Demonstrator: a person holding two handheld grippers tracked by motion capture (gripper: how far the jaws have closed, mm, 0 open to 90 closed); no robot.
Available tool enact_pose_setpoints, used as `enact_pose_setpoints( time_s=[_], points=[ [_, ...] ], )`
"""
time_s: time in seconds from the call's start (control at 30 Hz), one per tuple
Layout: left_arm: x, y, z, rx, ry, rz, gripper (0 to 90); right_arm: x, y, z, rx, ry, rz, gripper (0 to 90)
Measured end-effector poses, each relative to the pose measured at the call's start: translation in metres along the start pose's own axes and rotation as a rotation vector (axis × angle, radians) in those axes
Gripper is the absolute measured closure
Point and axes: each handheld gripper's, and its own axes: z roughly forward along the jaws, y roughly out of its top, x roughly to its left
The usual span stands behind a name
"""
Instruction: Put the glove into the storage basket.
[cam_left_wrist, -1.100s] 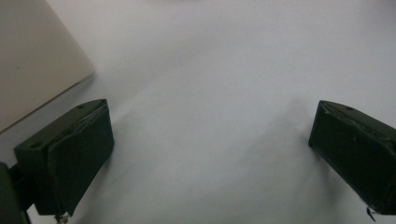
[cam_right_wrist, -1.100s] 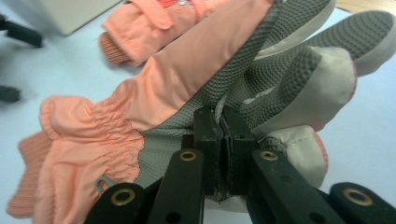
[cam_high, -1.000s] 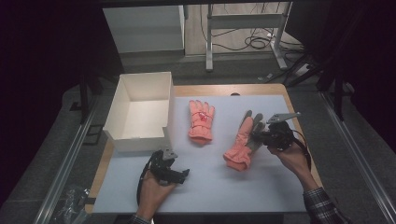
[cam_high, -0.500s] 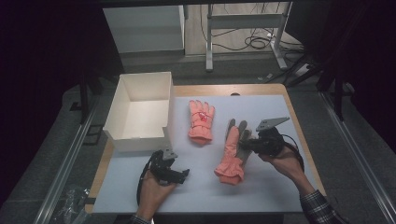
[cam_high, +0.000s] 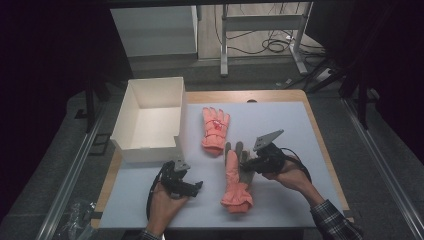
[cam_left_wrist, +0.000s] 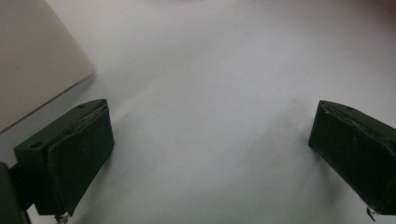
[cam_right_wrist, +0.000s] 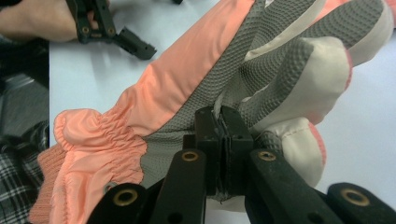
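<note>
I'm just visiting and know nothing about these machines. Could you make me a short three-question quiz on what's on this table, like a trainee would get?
1. True or false: the right gripper is shut on a fold of the near glove.
2. Which stands open over bare table: A) left gripper, B) right gripper?
3. Where is the white box relative to the far glove, seen from the high view?

Key: 1 true. 2 A. 3 To its left, apart from it.
</note>
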Motion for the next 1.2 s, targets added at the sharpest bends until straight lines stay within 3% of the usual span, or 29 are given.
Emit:
enact_pose_setpoints(
  time_s=[0.17, 0.3, 0.4, 0.63, 0.83, 1.2],
  points=[
    [0.0, 0.0, 0.0, 0.0, 0.002, -0.002, 0.1, -0.007, 0.001, 0.016, 0.042, 0.02, -0.02, 86.6],
    [0.0, 0.0, 0.0, 0.0, 0.002, -0.003, 0.1, -0.013, 0.0, 0.031, 0.078, -0.01, -0.023, 82.9],
    [0.0, 0.0, 0.0, 0.0, 0.002, -0.003, 0.1, -0.013, -0.001, 0.032, 0.065, -0.015, -0.024, 81.1],
    [0.0, 0.0, 0.0, 0.0, 0.003, 0.0, 0.1, -0.015, 0.003, 0.017, -0.014, -0.06, 0.002, 71.1],
    [0.0, 0.0, 0.0, 0.0, 0.003, -0.003, 0.1, -0.019, 0.009, 0.013, -0.042, -0.128, 0.025, 60.9],
    [0.0, 0.0, 0.0, 0.0, 0.003, -0.003, 0.1, -0.035, 0.024, 0.014, -0.107, -0.205, 0.11, 48.5]
  ],
)
